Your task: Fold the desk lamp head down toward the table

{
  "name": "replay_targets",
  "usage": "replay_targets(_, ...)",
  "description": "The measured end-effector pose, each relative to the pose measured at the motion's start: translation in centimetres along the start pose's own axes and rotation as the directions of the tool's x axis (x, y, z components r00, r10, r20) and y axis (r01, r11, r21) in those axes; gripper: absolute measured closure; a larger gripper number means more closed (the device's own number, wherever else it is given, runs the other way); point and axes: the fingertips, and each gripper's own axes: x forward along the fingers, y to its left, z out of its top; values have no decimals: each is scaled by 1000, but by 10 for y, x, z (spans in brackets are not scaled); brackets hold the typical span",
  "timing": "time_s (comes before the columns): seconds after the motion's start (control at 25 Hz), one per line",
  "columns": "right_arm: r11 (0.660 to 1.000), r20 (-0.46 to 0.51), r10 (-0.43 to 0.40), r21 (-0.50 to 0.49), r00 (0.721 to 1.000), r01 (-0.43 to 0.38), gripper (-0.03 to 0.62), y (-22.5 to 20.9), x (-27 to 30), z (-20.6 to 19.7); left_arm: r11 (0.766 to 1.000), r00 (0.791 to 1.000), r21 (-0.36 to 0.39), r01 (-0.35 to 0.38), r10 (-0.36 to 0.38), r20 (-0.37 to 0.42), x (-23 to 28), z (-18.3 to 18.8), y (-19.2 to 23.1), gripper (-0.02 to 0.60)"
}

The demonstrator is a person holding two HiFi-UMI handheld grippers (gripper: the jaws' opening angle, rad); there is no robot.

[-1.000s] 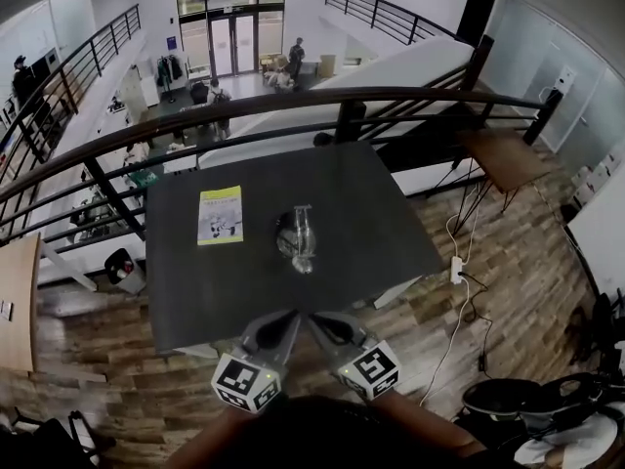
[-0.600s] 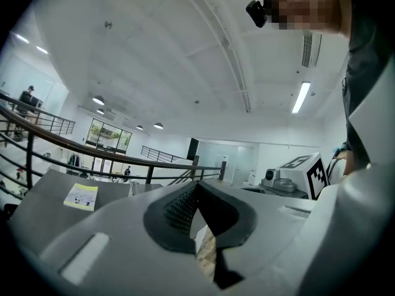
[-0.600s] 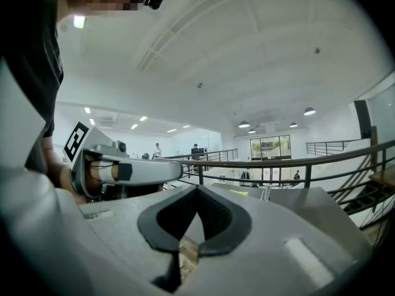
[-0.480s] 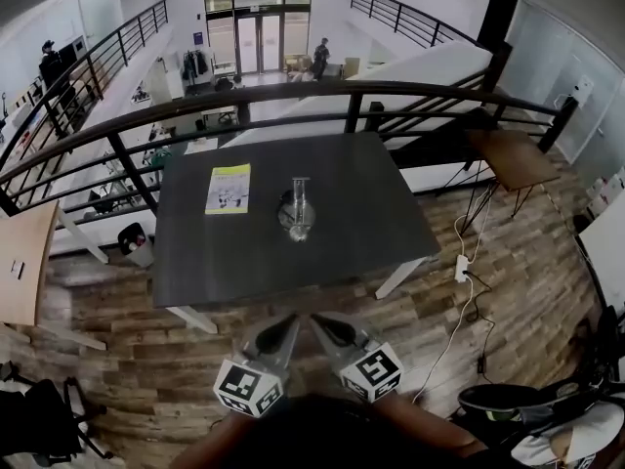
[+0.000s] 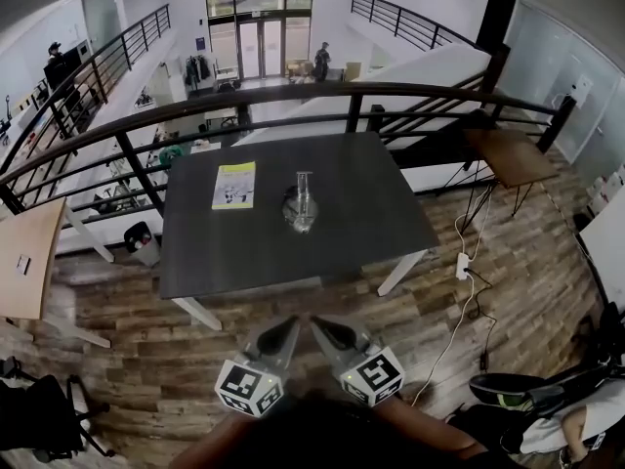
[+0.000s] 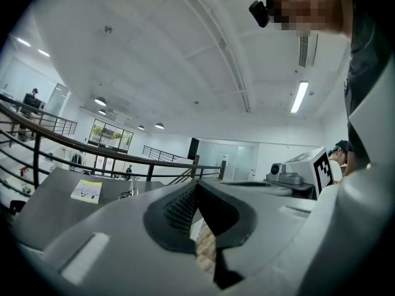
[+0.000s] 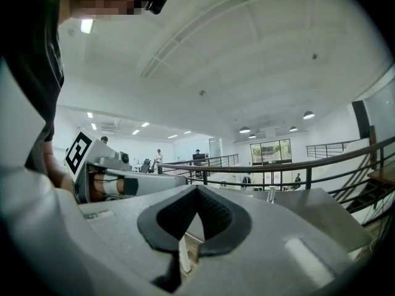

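The desk lamp [image 5: 300, 206] stands near the middle of the dark table [image 5: 371, 213], its clear arm upright above a round base. It shows small and far in the left gripper view [image 6: 131, 192] and in the right gripper view [image 7: 270, 194]. My left gripper [image 5: 292, 321] and right gripper [image 5: 315, 321] are side by side at the bottom of the head view, over the wooden floor short of the table's near edge. Both point level toward the table. The left gripper's [image 6: 196, 185] jaws meet at the tips with nothing in them; so do the right gripper's [image 7: 197, 188].
A yellow booklet [image 5: 234, 184] lies on the table left of the lamp. A dark railing [image 5: 293, 96] runs behind the table. A power strip with cables [image 5: 460, 267] lies on the floor at the right, near a small wooden table [image 5: 508, 154]. A wooden desk [image 5: 24, 262] stands left.
The table and lamp have drawn farther away in the head view. The grippers, earlier at the table's front edge, now hang over the floor in front of it. Both stayed shut.
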Motion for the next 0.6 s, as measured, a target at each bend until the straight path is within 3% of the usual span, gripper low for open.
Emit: replay_targets(0.6, 1000, -3, 8, 26, 1000, -8, 592, 19, -7, -6, 1000, 1000, 2, -2, 2, 14, -18, -3, -6, 580)
